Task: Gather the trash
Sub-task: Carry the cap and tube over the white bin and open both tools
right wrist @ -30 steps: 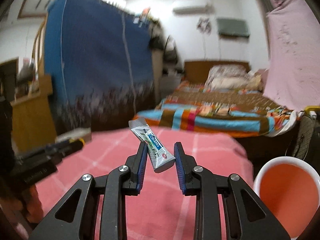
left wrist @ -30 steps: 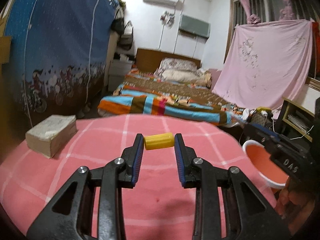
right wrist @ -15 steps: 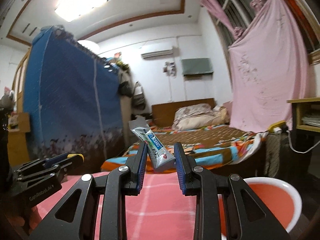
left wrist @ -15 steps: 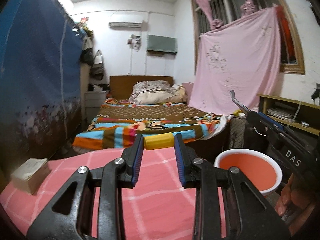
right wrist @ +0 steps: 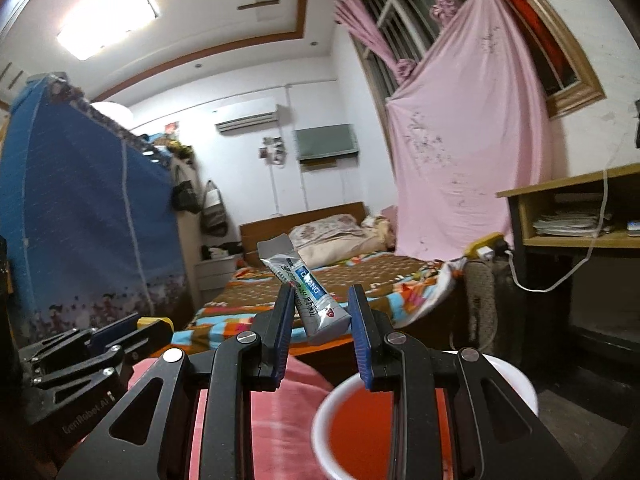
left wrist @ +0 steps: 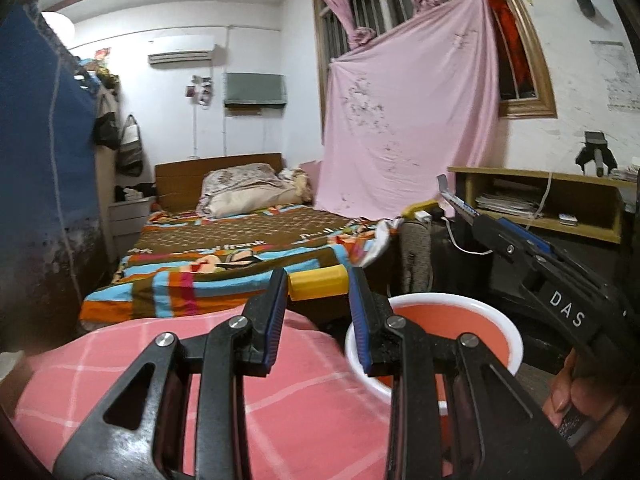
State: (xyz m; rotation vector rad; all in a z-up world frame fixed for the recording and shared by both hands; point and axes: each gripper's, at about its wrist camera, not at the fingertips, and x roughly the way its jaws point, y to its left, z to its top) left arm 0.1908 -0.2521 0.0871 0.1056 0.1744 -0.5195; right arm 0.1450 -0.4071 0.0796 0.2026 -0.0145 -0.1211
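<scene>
While your left tool (left wrist: pixel 318 286) clamps the yellow cylinder (left wrist: pixel 318 282) at frame center, your right tool (right wrist: pixel 320 306) grips the toothpaste tube (right wrist: pixel 308 294), tilted, crimped end upper left. White-rimmed red bin (right wrist: pixel 348 428) sits lower right in both views, beside the pink tabletop (left wrist: pixel 280 400).
</scene>
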